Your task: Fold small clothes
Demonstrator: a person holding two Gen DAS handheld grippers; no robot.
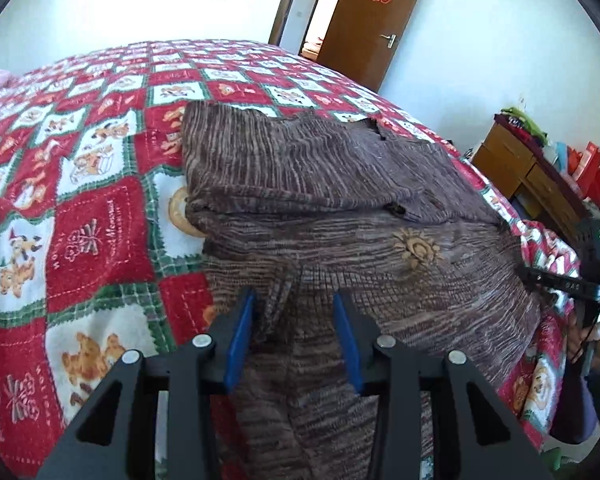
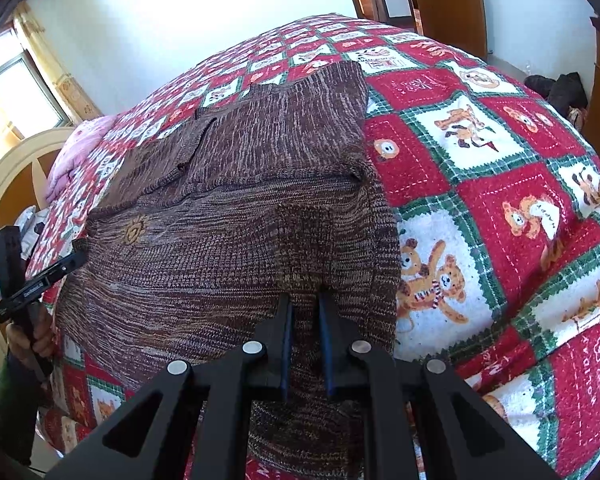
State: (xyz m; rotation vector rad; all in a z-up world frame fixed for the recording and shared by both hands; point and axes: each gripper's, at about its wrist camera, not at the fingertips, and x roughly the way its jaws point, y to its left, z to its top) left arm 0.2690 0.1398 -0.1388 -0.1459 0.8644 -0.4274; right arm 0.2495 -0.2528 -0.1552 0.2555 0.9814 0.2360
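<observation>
Blue pads of my left gripper (image 1: 296, 300) sat nearest the lens, standing partly apart with a raised ridge of brown marled knit bunched between them; I could not tell whether the pads pressed on that cloth or only flanked it. My right gripper (image 2: 305, 298) was nearly closed, its pads pinching a thin fold of the same knit close to the garment's near right edge. The garment, a small brown knitted sweater (image 2: 236, 216) with a yellow sun motif (image 1: 417, 249), lay spread on the red, white and green teddy-bear quilt (image 1: 96, 236) covering the bed, its far part already doubled over so that a fold line ran across the middle. The near hem hung toward me over the quilt's edge. Handling, as judged: soft, limp and fairly light, with a ribbed stretchy surface that should give good purchase to the pads but will sag and stretch between two holds, so any lift needs both corners raised together. Best places to hold appeared to be the two near corners at the hem, through all layers, not mid-panel, where only the top layer would come up. Each wrist view caught the other gripper at the sweater's side margin, with fingers wrapped round its handle. A brown door (image 1: 374, 20) stood open beyond the bed.
</observation>
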